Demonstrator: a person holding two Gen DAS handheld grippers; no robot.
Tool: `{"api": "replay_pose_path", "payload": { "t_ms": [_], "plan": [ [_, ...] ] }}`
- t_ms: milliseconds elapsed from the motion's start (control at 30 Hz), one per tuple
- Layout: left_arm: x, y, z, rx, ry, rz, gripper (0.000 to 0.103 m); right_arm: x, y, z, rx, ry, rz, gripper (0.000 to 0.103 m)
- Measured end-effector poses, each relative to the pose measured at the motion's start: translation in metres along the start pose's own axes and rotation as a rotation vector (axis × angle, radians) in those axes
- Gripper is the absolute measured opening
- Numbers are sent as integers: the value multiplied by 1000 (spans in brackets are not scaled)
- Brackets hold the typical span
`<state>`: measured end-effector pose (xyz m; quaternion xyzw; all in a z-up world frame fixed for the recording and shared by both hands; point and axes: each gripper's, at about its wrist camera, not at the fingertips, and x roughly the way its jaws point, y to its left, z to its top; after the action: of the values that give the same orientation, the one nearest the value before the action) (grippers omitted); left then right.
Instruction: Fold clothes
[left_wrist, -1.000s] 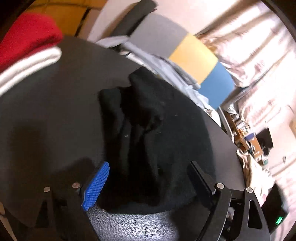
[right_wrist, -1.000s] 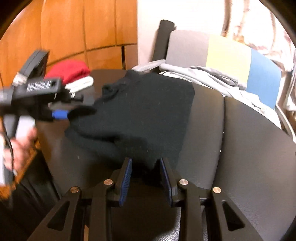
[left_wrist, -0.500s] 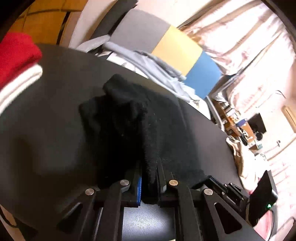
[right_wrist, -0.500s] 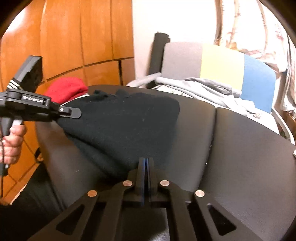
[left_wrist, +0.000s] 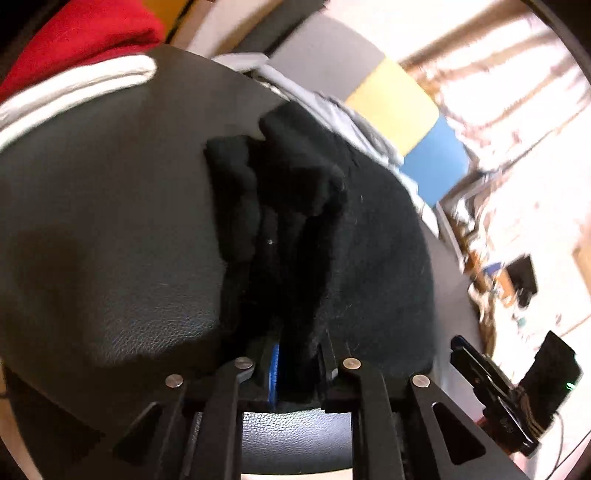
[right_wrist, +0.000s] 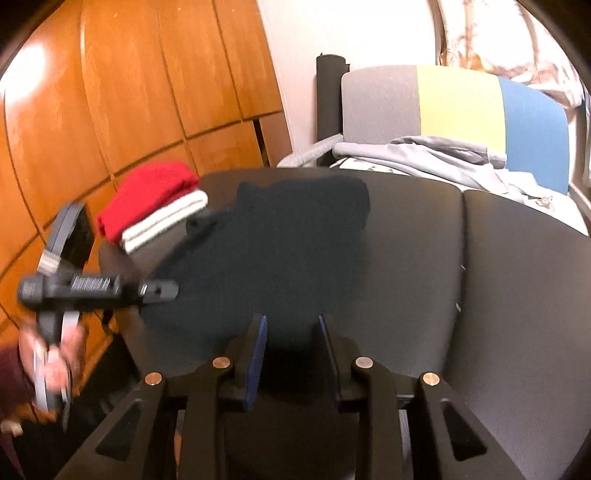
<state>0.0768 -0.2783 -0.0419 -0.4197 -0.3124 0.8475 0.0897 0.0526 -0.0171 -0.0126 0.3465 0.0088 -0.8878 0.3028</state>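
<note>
In the left wrist view, the left gripper (left_wrist: 297, 363) pinches a bunched ridge of the black garment (left_wrist: 332, 236) between its pads, though the jaws are easing apart slightly. The garment lies crumpled across the middle of the black leather seat (left_wrist: 110, 229), with a folded red item (left_wrist: 81, 33) and a white one (left_wrist: 74, 88) stacked at the seat's far left corner. If the pinch loosens further, I judge the thick fold could slip out before it is carried over, leaving an uneven fold. The near hem is hidden behind the jaws. In the right wrist view, the right gripper (right_wrist: 291, 350) has its jaws opening, blue pads spread with the garment's near edge lying dark between them; whether the pads touch cloth is hard to make out. A hand (right_wrist: 48, 354) at the seat's left edge holds the other tool, blurred. A grey garment (right_wrist: 424, 155) is draped over a multicoloured chair (right_wrist: 458, 99) beyond the seat's far edge. One-sided release could drag the cloth askew.
</note>
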Motion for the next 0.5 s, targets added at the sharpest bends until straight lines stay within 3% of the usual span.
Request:
{"api": "replay_pose_path", "payload": {
  "t_ms": [133,233,367,433,500],
  "plan": [
    [-2,-4,-9,53,-19,10,15,41,7,25,17,27,-19,30],
    [0,-3,-11,85,12,40,16,71,34,26,-181,110,10,33],
    [-23,9,4,61,-26,91,17,59,53,19,-369,136,98,33],
    [-46,18,17,35,-89,126,20,44,56,19,-456,106,58,31],
    [-61,17,31,48,-154,177,21,28,46,32,-408,31,26,31]
  ]
}}
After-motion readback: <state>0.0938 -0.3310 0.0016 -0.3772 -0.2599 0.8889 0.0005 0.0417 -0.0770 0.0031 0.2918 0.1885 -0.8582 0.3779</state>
